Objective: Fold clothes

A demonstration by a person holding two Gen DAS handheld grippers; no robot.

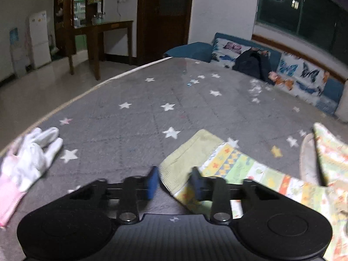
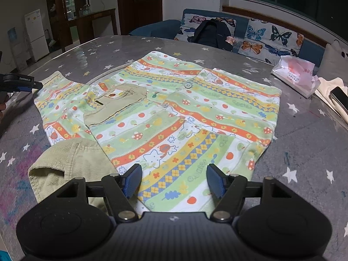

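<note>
Right gripper (image 2: pixel 174 181): we see the blue pads (image 2: pixel 132 180) spread wide, nothing between them, hovering over the near hem of the shirt (image 2: pixel 174 117) at the lower middle of the right wrist frame.

Left gripper (image 1: pixel 174 181): fingers set at a middling gap with the green ribbed cuff (image 1: pixel 184 154) of one sleeve lying between them; the left wrist view is blurred, so we cannot tell whether the pads touch the cloth. In the right wrist view the same gripper shows at the left edge, its tip at the end of that sleeve.

Shirt: child's printed top, green, orange and yellow bands with mushrooms and apples, lying flat and face up on the table (image 2: pixel 304 152) in the centre of the right wrist frame. Long axis runs from the lower middle of the frame towards the upper middle, collar (image 2: pixel 115 100) at centre left. One sleeve stretches to the left edge; the other is folded across the body at lower right. A second ribbed cuff (image 2: pixel 65 163) lies at lower left.

Containers: a pink tissue pack (image 2: pixel 295 76) at upper right of the right wrist frame, with tissue showing at its right end. A white glove (image 1: pixel 32 158) lies at the left of the left wrist frame, apart from the shirt.
</note>
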